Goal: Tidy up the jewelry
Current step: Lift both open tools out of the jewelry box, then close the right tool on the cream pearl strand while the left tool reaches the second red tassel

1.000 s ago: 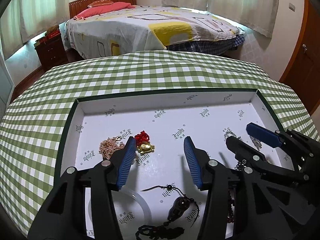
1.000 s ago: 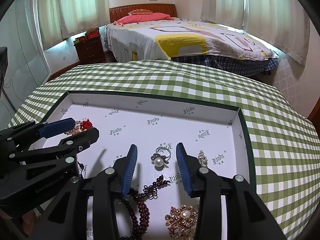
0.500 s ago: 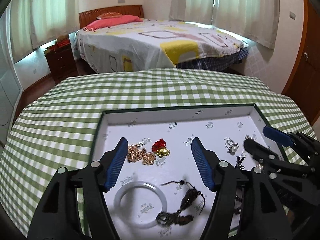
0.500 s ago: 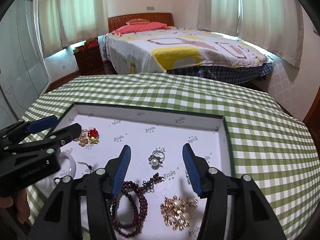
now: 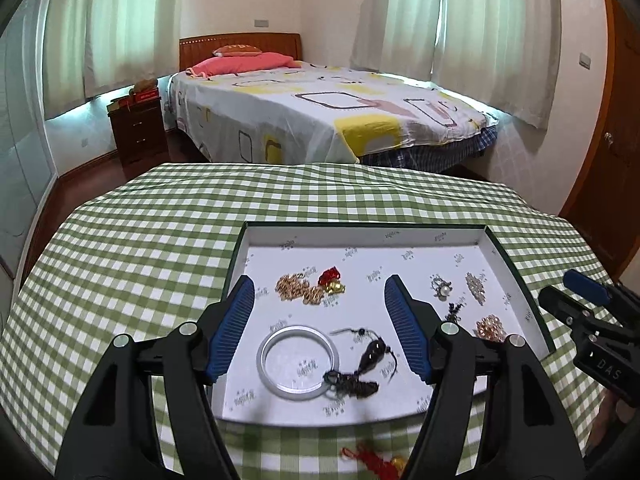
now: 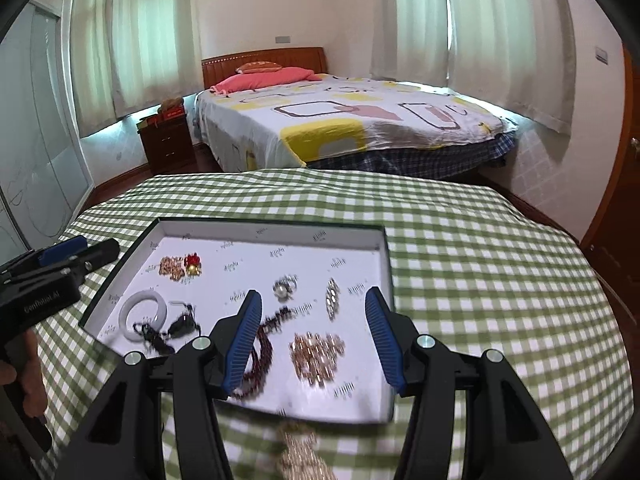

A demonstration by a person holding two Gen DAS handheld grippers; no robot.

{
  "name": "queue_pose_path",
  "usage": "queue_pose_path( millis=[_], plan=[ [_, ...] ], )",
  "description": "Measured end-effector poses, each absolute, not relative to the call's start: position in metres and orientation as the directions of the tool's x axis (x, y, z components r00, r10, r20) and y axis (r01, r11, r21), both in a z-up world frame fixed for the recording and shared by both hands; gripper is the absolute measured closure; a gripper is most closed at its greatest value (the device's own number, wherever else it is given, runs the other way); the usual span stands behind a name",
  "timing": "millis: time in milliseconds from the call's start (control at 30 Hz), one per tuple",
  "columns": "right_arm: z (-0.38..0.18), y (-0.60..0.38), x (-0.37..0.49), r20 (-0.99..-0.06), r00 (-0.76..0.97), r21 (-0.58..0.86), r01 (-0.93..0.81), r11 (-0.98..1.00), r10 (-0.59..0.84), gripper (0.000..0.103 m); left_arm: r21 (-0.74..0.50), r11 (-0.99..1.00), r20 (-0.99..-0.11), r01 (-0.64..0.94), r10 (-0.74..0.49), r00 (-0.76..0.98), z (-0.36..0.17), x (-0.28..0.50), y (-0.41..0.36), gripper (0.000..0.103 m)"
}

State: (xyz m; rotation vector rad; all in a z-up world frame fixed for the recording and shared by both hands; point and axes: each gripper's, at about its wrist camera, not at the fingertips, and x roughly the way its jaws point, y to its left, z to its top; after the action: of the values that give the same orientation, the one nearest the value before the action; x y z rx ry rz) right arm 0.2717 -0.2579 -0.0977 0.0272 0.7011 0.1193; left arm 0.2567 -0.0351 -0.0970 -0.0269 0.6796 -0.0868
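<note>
A white-lined tray (image 5: 360, 229) (image 6: 264, 228) lies on the green checked tablecloth (image 5: 140, 240). In it are a white bangle (image 5: 262, 360), a dark pendant on a cord (image 5: 370, 356), a gold chain (image 5: 298, 287), a red and gold charm (image 5: 331, 280), a pearl ring (image 5: 442, 289), a dark red bead bracelet (image 6: 260, 344) and a rose-gold brooch (image 6: 318, 354). A red tassel piece (image 5: 372, 460) and a gold chain piece (image 6: 300, 452) lie on the cloth in front of the tray. My left gripper (image 5: 320, 282) and right gripper (image 6: 313, 292) both hover open above the tray's near half, holding nothing.
The table's rounded far edge (image 6: 360, 172) drops off toward a bed (image 5: 320, 112). A dark nightstand (image 5: 138, 128) stands at the back left and a wooden door (image 5: 612, 140) at the right. A hand (image 6: 28, 360) grips the left tool's handle.
Both grippers have drawn back and risen away from the tray, and their jaws stand wider. The whole tray and the loose pieces in front of it now show.
</note>
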Motion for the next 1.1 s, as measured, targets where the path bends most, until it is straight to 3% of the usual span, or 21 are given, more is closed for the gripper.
queue_pose_path(
  millis=[500,800,933,1000,1100],
  plan=[
    [-0.170,-0.253,0.224,-0.742,0.659,0.079,-0.092,0.993,0.120,0.050,-0.040,0.999,-0.680,0.036,-0.053,0.732,-0.133,0.192,-0.023,0.037],
    [-0.183,-0.252,0.226,-0.763,0.635,0.085,-0.093,0.992,0.125,0.050,-0.048,0.998,-0.718,0.038,-0.061,0.693,-0.151,0.176,-0.025,0.037],
    [-0.183,-0.253,0.223,-0.760,0.640,0.074,-0.087,0.993,0.113,0.063,-0.036,0.998,-0.727,0.058,-0.066,0.683,-0.155,0.173,-0.034,0.037],
    [-0.183,-0.254,0.220,-0.757,0.644,0.077,-0.083,0.994,0.112,0.077,-0.033,0.997,-0.732,0.067,-0.070,0.678,-0.157,0.171,-0.038,0.037],
    [-0.183,-0.259,0.217,-0.751,0.647,0.103,-0.081,0.991,0.130,0.082,-0.029,0.996,-0.738,0.080,-0.076,0.670,-0.158,0.169,-0.044,0.037]
  ],
)
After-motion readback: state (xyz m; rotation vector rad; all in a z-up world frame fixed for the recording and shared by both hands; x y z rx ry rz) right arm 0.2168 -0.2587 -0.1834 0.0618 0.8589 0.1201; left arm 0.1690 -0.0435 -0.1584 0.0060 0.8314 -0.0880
